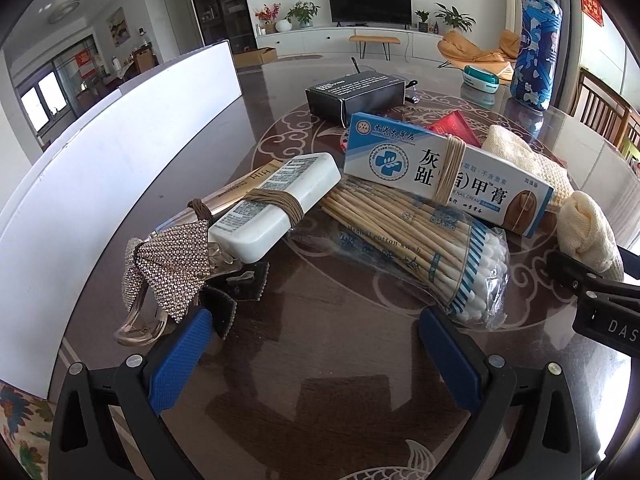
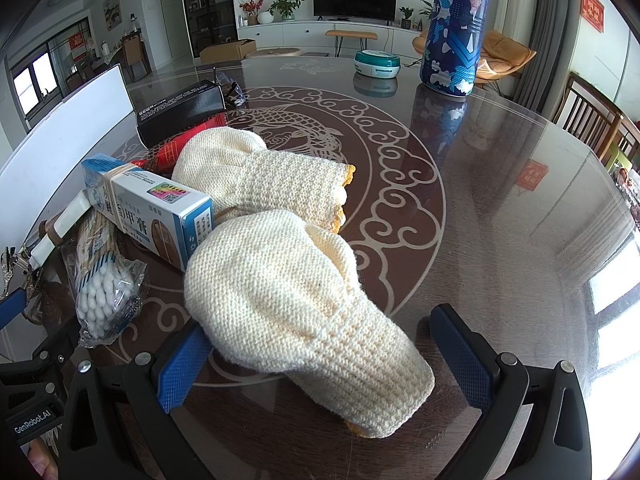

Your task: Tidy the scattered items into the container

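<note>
In the left wrist view my left gripper (image 1: 316, 344) is open and empty just above the dark round table, in front of a pile. The pile holds a rhinestone bow hair clip (image 1: 168, 276), a white tube (image 1: 276, 204) tied with cord, a bag of cotton swabs (image 1: 432, 252), a blue-white cream box (image 1: 444, 172) and a black box (image 1: 356, 92). In the right wrist view my right gripper (image 2: 324, 348) is open around the cuff end of a cream knitted glove (image 2: 304, 308). A second glove (image 2: 256, 172) lies behind it. The white container (image 1: 112, 152) stands at the left.
A tall blue patterned can (image 2: 456, 28) and a teal-white round case (image 2: 378, 63) stand at the table's far side. A red packet (image 2: 176, 146) lies under the far glove. Wooden chairs (image 2: 592, 120) stand at the right. The right half of the table (image 2: 520, 200) is bare glass.
</note>
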### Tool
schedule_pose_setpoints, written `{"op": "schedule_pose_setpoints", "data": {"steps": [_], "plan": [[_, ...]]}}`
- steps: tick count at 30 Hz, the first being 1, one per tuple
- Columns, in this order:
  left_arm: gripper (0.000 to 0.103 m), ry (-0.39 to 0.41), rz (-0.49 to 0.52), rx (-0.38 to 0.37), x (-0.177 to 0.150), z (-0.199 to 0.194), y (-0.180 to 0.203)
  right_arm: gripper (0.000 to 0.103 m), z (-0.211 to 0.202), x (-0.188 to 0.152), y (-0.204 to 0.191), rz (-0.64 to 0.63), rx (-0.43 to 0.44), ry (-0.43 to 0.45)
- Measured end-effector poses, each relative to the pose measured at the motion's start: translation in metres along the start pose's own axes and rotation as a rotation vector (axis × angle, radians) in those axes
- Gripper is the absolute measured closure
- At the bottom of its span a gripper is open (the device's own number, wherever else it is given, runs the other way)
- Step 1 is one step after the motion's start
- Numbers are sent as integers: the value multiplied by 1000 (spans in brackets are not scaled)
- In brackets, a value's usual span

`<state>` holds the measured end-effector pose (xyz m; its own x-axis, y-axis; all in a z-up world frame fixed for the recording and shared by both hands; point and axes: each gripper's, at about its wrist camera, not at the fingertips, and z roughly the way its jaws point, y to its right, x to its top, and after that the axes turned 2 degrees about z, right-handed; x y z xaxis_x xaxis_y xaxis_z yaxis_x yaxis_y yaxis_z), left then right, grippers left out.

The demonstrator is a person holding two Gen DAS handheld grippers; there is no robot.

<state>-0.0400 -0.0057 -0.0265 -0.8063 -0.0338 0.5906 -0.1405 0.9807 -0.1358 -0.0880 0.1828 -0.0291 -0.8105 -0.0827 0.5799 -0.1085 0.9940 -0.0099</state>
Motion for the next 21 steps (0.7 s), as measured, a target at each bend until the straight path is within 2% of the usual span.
{"op": "schedule_pose_setpoints", "data": {"steps": [21], "plan": [[0, 19, 23, 41, 0, -3, 4, 0, 0, 0, 0, 0, 0, 0]]}}
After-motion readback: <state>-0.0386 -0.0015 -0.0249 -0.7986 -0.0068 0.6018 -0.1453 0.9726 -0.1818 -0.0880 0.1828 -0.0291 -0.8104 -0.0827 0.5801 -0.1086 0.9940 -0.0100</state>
